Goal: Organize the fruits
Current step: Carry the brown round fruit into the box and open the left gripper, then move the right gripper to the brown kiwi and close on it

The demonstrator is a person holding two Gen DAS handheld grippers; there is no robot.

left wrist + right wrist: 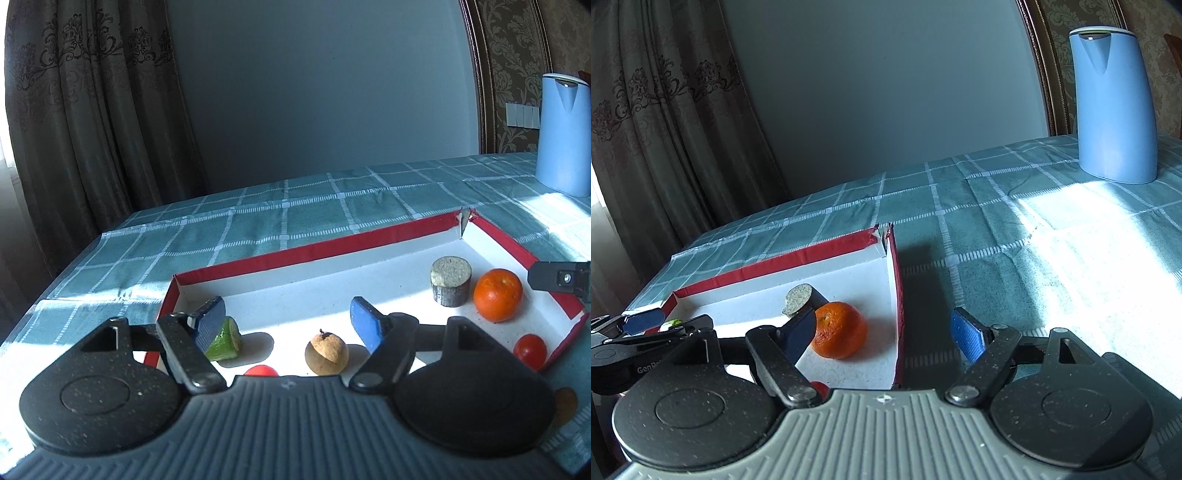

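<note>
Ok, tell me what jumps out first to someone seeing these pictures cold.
The bright orange grabs the eye first, sitting in the right part of the red-edged tray beside a grey-topped cylinder. Next comes the tall blue kettle, standing on the checked tablecloth at the far right. Close up, the left gripper hangs open over a brown fruit.

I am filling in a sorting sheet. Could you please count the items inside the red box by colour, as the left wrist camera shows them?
Orange: 1, the mandarin
Red: 2, one at the right wall, one half hidden at the near edge
Green: 1, the cut piece
Brown: 1, the round fruit
Grey: 1, the stub
Total: 6
</note>
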